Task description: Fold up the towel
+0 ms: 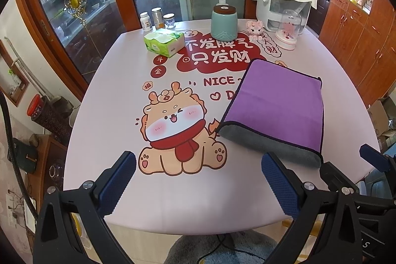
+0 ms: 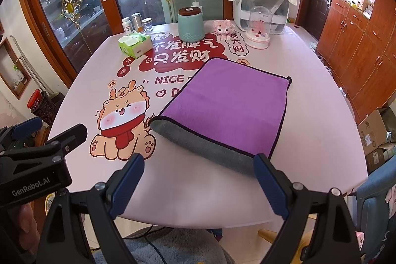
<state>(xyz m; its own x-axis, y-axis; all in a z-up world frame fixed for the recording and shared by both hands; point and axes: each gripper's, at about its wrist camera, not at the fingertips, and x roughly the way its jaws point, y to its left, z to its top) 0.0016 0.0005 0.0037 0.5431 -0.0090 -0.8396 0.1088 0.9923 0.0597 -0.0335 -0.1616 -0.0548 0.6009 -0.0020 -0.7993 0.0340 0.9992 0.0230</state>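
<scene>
The pink printed table [image 2: 309, 115] is being seen filling the middle of both views, its near edge curving across the bottom of the frame. The purple towel [image 2: 227, 105] is lying right of centre, already doubled over, the grey underside [image 2: 203, 147] showing along the rounded fold at the lower edge. It is being judged soft, light and limp, likely to sag where unsupported; the two far corners, at the frame's upper middle, are being judged the best places to be pinched, since both layers are meeting there.

Bare tabletop is being left to the towel's left and right, while the mint jar [image 2: 191, 24], tissue box [image 2: 135, 42] and glass dome [image 2: 258, 27] are crowding the upper part.

The left gripper [image 1: 198, 180] and right gripper [image 2: 199, 186] are both being held spread apart, empty, short of the towel's near fold.
</scene>
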